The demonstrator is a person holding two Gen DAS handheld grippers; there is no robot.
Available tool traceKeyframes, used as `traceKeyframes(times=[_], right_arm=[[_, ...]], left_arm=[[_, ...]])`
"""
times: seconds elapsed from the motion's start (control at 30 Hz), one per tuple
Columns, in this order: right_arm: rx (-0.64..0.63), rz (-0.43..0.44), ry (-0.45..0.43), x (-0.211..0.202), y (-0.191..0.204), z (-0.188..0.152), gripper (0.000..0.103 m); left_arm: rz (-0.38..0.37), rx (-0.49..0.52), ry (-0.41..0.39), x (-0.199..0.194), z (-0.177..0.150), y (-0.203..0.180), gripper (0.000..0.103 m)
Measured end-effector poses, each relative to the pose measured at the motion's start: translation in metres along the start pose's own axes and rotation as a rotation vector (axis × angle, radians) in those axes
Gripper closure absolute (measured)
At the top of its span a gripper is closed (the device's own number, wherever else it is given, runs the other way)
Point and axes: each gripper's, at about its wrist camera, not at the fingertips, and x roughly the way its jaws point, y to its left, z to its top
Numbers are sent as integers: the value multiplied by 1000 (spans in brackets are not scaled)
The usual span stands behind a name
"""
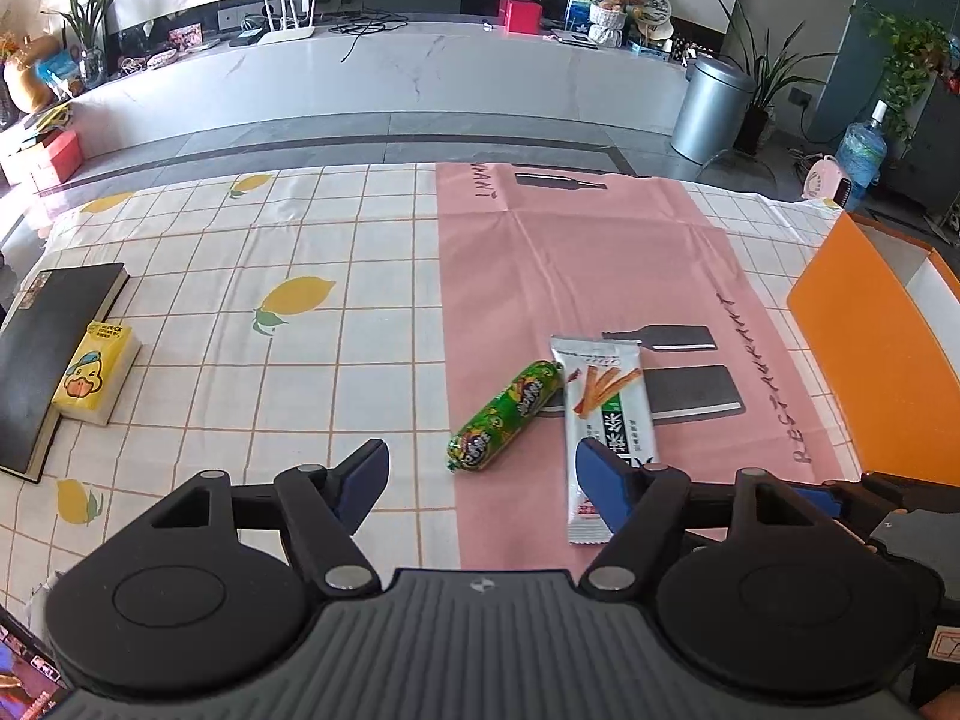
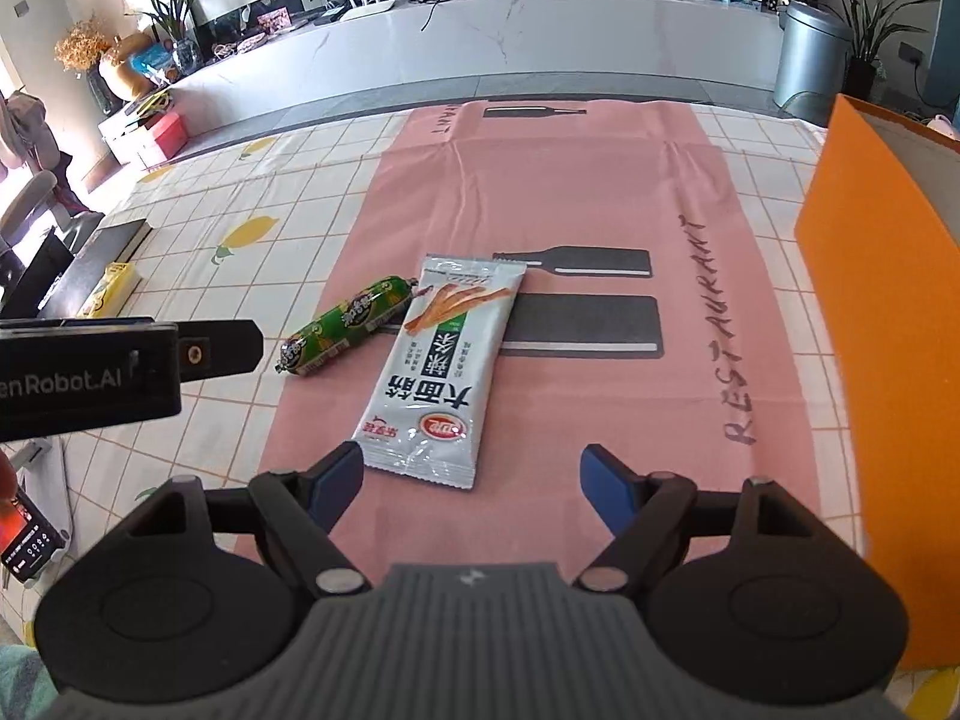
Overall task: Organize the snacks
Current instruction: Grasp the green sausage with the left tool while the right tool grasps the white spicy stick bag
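Nothing is yet put away: the orange box (image 2: 864, 324) at the right is seen only from outside. On the pink mat (image 2: 600, 192) the white snack packet (image 2: 441, 360) and the green sausage roll (image 2: 345, 327) lie touching. The left gripper (image 1: 480, 468) and the right gripper (image 2: 471, 480) are held wide open and empty.

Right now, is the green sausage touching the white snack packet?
Cannot tell. In the right wrist view the green sausage's far tip meets the white snack packet's top corner with no visible gap, but whether they press together or merely overlap in view is unclear.
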Motion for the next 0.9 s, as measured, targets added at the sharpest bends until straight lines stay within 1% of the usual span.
traceKeyframes(times=[0.1, 0.2, 0.3, 0.37, 0.5, 0.57, 0.6, 0.63, 0.7, 0.73, 0.77, 0.9], right_arm=[[-1, 6, 17, 17, 7, 6, 26], [-17, -7, 15, 32, 15, 11, 25], [-37, -18, 17, 45, 19, 16, 25], [-44, -25, 15, 51, 21, 20, 25], [-78, -43, 8, 61, 27, 24, 27], [-100, -55, 5, 63, 30, 24, 27], [-112, -64, 0, 64, 30, 24, 29], [-126, -74, -5, 64, 30, 23, 33], [-138, -70, -11, 62, 26, 22, 38], [-142, -69, -12, 61, 24, 22, 42], [-147, -74, -12, 59, 21, 22, 44], [-138, -82, 0, 55, 4, 22, 46]], left_arm=[[-5, -8, 10, 8, 0, 13, 21], [-19, 1, 9, 15, -1, 21, 21], [-36, 27, 14, 22, 0, 22, 21], [-35, 25, 11, 26, 1, 23, 22], [-60, 15, 19, 34, 4, 26, 22], [-71, 33, 20, 37, 5, 24, 22], [-72, 46, 19, 38, 5, 22, 22], [-73, 64, 16, 39, 5, 20, 22], [-75, 100, 10, 42, 6, 15, 22], [-75, 116, 9, 44, 6, 13, 22], [-75, 132, 9, 45, 6, 10, 22], [-82, 188, 8, 53, 7, 1, 22]])
